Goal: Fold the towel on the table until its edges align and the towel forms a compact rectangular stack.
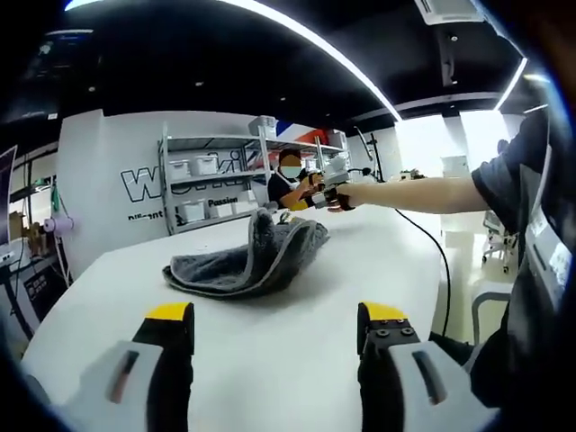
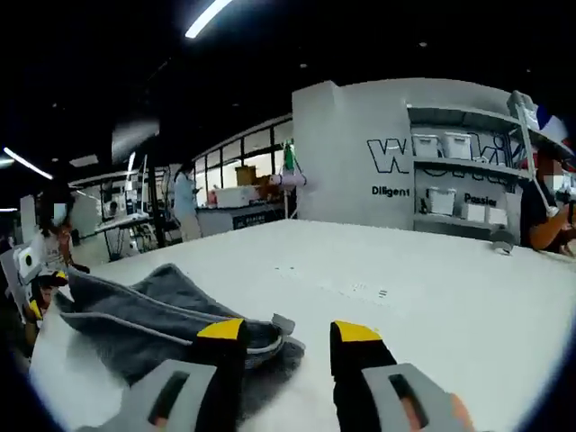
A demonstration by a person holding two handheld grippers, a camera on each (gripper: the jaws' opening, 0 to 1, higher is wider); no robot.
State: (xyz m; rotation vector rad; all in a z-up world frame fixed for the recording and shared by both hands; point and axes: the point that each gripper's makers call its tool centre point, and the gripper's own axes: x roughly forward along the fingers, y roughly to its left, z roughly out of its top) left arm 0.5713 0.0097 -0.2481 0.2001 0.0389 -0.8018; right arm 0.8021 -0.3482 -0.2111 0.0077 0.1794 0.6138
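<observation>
A grey towel lies bunched in a loose heap on the white table, its far end raised in a fold. My left gripper is open, low over the table, a short way in front of the towel. A person's outstretched arm holds my right gripper beyond the towel's far end. In the right gripper view the towel lies at the lower left, its tagged corner between the jaws. My right gripper is open, its left jaw over the towel's edge.
Metal shelves with white bins stand behind the table against a lettered wall, and a seated person works at the far side. A black cable hangs over the table's right edge. A small object sits on the far tabletop.
</observation>
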